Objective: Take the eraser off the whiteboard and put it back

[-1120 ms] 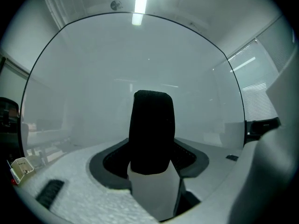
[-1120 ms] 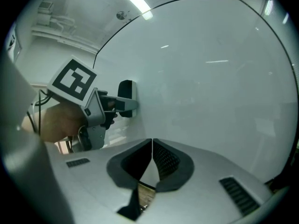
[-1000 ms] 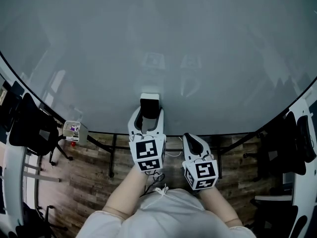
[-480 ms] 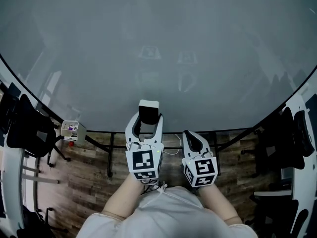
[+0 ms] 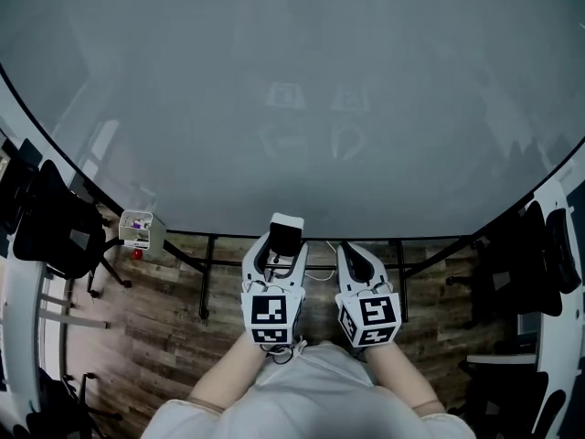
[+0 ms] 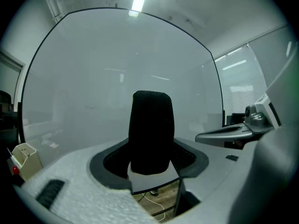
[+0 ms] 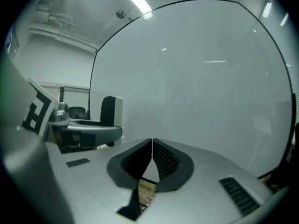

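L gripper (image 5: 281,243) is clamped on the eraser (image 5: 286,226). In the left gripper view the eraser (image 6: 150,132) stands upright between the two dark pads, its black felt body filling the gap, w/ a pale edge showing at its base. L gripper (image 6: 149,158) jaws are narrowed onto it, both pads touching its sides.

In the head view the eraser sits right at the bottom edge of the whiteboard (image 5: 292,99), which is big, curved by the lens & blank. Whether the felt touches the board surface I can't tell. The right gripper view catches the eraser from the side (black on one face, white on the other) (image 7: 112,112), w/ the whiteboard (image 7: 210,78) behind it.

R gripper (image 5: 353,256) hangs just beside the left one, lower than the board edge. Its jaws are pressed together w/ nothing between them, the R gripper (image 7: 152,158) pads meeting in a thin seam.

Below both: wood-plank floor (image 5: 164,309) & a white cable (image 5: 316,282). A small box (image 5: 139,230) is near the board's lower-left corner, w/ a dark chair (image 5: 50,231) farther left.
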The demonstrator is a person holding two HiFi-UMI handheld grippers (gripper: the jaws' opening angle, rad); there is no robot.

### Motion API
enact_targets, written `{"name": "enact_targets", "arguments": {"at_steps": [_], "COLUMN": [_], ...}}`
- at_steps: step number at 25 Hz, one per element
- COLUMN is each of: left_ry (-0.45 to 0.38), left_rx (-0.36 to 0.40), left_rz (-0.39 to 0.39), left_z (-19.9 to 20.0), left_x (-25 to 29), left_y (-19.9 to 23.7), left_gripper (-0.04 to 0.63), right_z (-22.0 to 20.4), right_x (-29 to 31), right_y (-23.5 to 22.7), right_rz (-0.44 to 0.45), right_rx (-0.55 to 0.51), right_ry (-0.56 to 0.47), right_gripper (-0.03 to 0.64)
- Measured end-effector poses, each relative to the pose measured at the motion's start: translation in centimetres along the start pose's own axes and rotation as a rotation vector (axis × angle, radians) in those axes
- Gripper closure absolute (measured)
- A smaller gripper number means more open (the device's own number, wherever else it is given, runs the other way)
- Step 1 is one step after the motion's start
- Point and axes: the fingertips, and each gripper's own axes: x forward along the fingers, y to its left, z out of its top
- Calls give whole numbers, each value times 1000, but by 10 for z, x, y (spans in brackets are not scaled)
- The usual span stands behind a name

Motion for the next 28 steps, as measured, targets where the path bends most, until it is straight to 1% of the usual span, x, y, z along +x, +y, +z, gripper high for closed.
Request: {"name": "enact_targets", "arguments": {"at_steps": [3, 5, 10, 17, 21, 24, 28], "left_ry": [13, 15, 3, -9, -1, 12, 20], "left_rx": [-5, -8, -44, -55, -47, -57, -66], "left_rz": [2, 1, 1, -12, -8, -7, 17], "left_z": [-8, -10, -4, 3, 2, -4, -6], "left_x": [-5, -8, -14, -18, -18, -18, -19], "left_y": [1, 2, 4, 0, -1, 0, 5], "left_gripper": [337, 337, 337, 337, 337, 337, 337], "right_z": [4, 6, 8, 12, 11, 8, 7], "right_x": [-5, -6, -9, -13, -13, -13, -12], "right_y": [-3, -3, 2, 9, 10, 9, 10], "right_rz": [-43, -55, -48, -45, -45, -50, -51], "right_rx": [-9, -11, -17, -38, -35, -28, -25], "right_ry": [-29, -35, -36, -55, -51, -48, -51], "right_gripper": [589, 589, 589, 589, 589, 589, 589]}}
